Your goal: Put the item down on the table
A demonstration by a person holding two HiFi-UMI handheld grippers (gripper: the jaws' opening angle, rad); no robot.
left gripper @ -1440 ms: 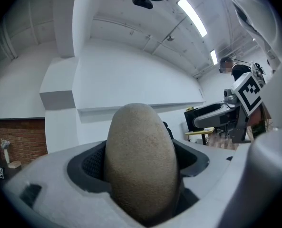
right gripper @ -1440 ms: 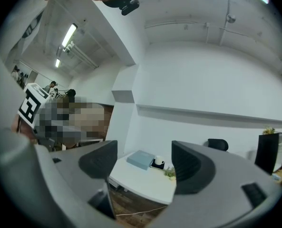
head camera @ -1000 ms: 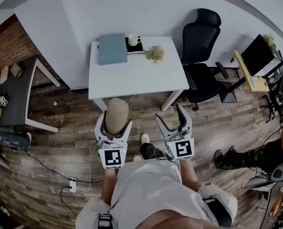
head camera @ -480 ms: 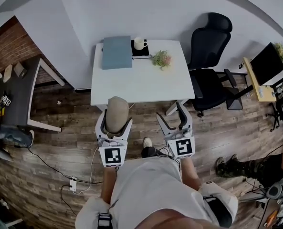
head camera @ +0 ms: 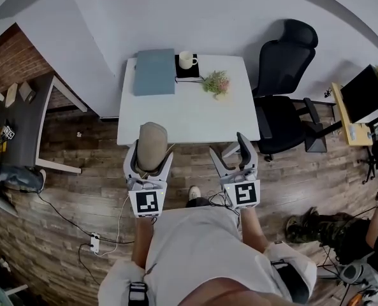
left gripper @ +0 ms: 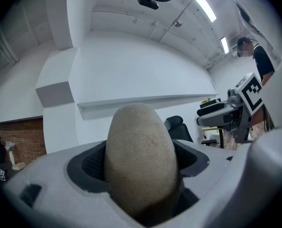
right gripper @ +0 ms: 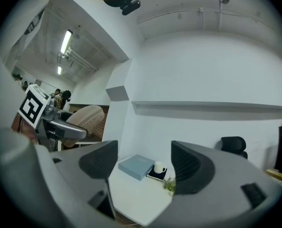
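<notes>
My left gripper [head camera: 149, 164] is squeezed tight on the tan egg-shaped thing [head camera: 152, 146]. It stands upright between the two jaws, and its round top pokes out past them. I hold it up in the air at the near edge of the white desk [head camera: 176, 116], toward the left corner. It is not resting on the desk. My right gripper [head camera: 230, 158] is beside it with its jaws wide apart and nothing between them. At the far edge of the desk lie a blue book [head camera: 154, 72], a mug [head camera: 187, 60] and a small plant [head camera: 217, 83].
</notes>
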